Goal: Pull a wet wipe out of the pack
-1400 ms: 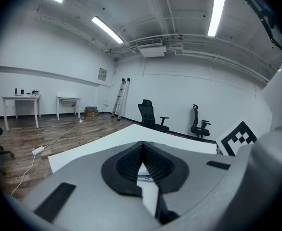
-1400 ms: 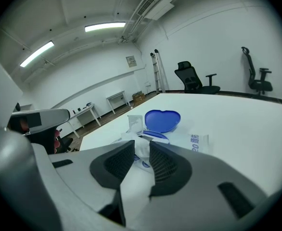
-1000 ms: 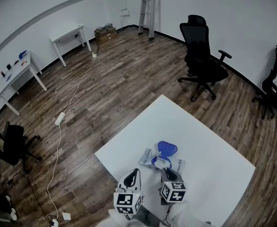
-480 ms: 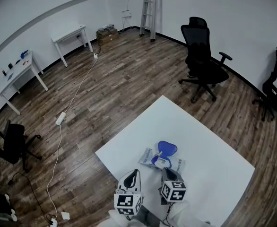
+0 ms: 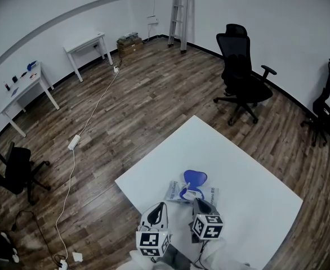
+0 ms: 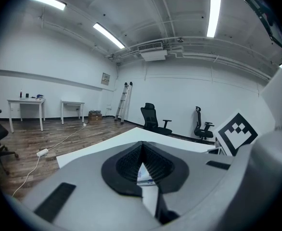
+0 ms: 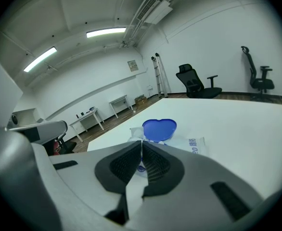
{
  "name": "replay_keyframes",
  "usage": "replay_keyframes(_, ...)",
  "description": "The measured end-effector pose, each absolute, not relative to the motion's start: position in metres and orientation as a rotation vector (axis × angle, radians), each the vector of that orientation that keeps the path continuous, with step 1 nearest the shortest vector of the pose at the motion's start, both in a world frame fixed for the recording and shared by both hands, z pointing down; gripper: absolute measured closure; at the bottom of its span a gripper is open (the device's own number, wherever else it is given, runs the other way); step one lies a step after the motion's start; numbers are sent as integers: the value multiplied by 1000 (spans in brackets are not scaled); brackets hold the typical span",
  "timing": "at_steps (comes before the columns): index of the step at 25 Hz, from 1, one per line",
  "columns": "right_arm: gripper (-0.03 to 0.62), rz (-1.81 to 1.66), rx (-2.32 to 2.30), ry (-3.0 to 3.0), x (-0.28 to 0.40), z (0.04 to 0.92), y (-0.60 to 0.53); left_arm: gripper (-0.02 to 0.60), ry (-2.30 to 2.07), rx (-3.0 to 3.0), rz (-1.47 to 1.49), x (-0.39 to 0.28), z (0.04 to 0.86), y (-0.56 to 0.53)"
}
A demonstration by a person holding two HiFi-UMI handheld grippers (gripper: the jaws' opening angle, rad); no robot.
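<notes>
A white wet-wipe pack (image 5: 209, 196) lies near the front of the white table (image 5: 249, 167), its blue lid (image 5: 194, 178) flipped open. My right gripper (image 5: 197, 200) sits right at the pack's opening. In the right gripper view its jaws (image 7: 142, 142) are closing, tips together on a crumpled white wipe (image 7: 136, 132) that sticks up in front of the lid (image 7: 159, 128). The pack (image 7: 191, 145) lies flat behind. My left gripper (image 5: 160, 206) hovers to the left of the pack, off it. Its jaws (image 6: 142, 143) are shut with nothing in them.
Two black office chairs (image 5: 241, 72) (image 5: 325, 106) stand beyond the table, and a ladder (image 5: 179, 10) leans at the far wall. Small white tables (image 5: 89, 44) (image 5: 24, 86), another chair (image 5: 16, 170) and a floor cable with a power strip (image 5: 74, 142) are at the left.
The blue lid has shifted slightly left in the head view. Both grippers stay about where they were.
</notes>
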State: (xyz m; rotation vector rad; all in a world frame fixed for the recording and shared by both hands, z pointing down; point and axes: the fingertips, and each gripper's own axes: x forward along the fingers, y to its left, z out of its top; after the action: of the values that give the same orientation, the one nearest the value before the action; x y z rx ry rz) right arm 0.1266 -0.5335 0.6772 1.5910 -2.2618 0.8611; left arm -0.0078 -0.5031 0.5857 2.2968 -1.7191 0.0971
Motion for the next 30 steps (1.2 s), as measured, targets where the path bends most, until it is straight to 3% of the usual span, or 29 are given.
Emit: replay_keyframes(30, 579, 753, 1671, -2391, 140, 598, -533, 583, -1677, 2379, 16, 26, 557, -495)
